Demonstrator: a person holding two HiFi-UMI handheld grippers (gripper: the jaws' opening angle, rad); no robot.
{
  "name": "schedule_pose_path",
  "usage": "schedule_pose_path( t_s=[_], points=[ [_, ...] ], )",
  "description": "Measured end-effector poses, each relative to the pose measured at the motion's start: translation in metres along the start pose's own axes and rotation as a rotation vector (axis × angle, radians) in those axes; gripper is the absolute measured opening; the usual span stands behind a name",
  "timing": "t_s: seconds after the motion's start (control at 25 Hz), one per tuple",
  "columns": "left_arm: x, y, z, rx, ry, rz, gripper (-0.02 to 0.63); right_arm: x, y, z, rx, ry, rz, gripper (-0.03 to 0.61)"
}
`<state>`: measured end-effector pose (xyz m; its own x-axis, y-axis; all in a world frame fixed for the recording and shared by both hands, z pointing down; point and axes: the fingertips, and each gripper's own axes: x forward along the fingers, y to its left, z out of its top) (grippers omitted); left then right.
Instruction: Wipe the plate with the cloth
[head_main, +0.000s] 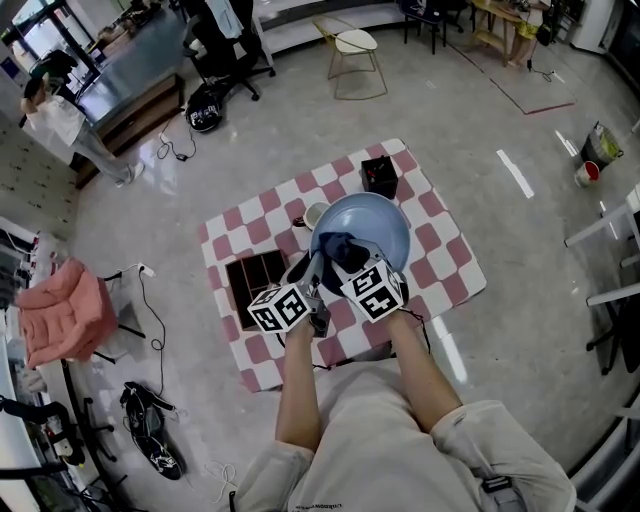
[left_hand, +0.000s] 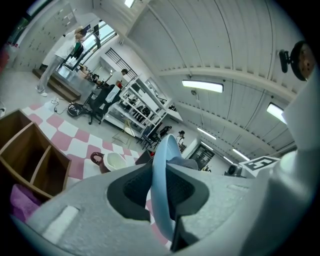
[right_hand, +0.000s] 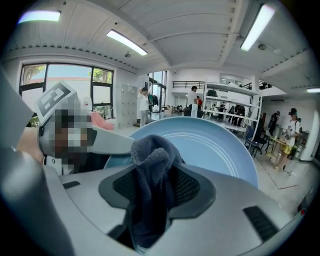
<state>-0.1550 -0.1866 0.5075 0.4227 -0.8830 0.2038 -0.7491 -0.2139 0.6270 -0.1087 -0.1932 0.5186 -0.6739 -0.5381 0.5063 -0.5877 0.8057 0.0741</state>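
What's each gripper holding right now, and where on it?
Left gripper clamps the blue plate by its rim; right gripper grips the dark cloth by a bunched fold.

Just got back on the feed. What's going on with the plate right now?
A person is working with two handheld grippers. The left gripper is shut on the rim of the blue plate, holding it over the checkered mat. The right gripper is shut on a dark cloth, whose bunched end sits at the plate's face. Wiping looks to be under way.
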Motion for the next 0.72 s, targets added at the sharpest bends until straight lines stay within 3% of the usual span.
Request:
schedule_pose_path(
  t_s=[0.72],
  points=[
    [0.006,-0.003,-0.009,-0.01,0.038,-0.031,0.058,-0.006,-0.029,0.002,0.043,-0.044,-0.094,0.181]
  ],
)
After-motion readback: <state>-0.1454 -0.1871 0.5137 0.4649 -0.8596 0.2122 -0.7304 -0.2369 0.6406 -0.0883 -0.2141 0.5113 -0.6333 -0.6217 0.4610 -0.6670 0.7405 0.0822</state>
